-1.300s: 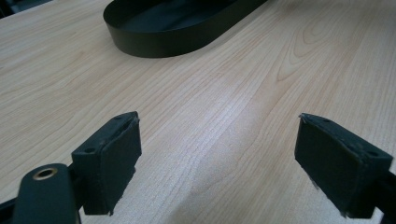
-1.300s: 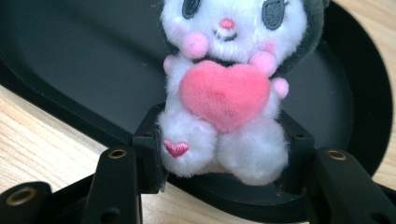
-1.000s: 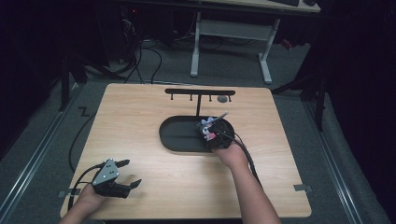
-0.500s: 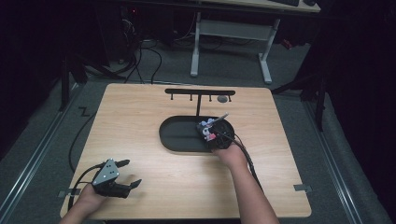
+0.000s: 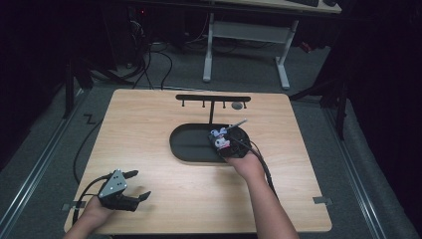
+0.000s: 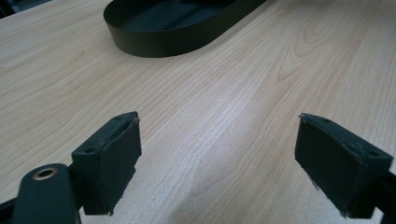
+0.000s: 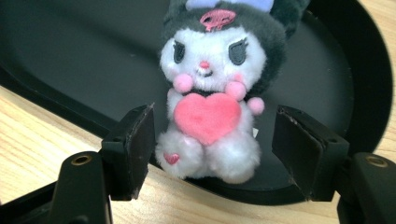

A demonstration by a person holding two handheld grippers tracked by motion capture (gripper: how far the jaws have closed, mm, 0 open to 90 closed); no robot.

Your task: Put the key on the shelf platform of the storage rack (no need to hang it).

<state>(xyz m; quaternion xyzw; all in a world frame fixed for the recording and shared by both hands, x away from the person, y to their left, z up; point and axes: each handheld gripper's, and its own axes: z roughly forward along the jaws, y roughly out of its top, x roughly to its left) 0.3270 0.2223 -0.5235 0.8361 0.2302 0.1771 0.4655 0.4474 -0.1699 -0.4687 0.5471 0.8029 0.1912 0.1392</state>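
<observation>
In the high view a black oval tray (image 5: 191,144) lies near the middle of the pale wooden table (image 5: 149,119), and a small plush toy (image 5: 219,139) rests at the tray's right end, where the right gripper (image 5: 222,143) reaches in from the person's extended right forearm. Behind the tray stands a black T-shaped rack (image 5: 213,99) with short pegs. The left gripper (image 5: 137,184) lies low at the table's near left corner, its jaws spread and pointing right, well apart from the tray. In the left gripper view the two black, blocky pads (image 6: 109,161) stand wide apart over bare wood grain, with the tray's smooth, thin wall (image 6: 177,42) farther off. In the right gripper view the fluffy white toy (image 7: 210,93), dark-hooded and hugging a pink felt heart, lies with its feet over the tray's rim (image 7: 261,193) and its head inside. The right gripper's jaws have just been opening; the toy sits between the pads (image 7: 135,144), which stand clear of it on both sides.
</observation>
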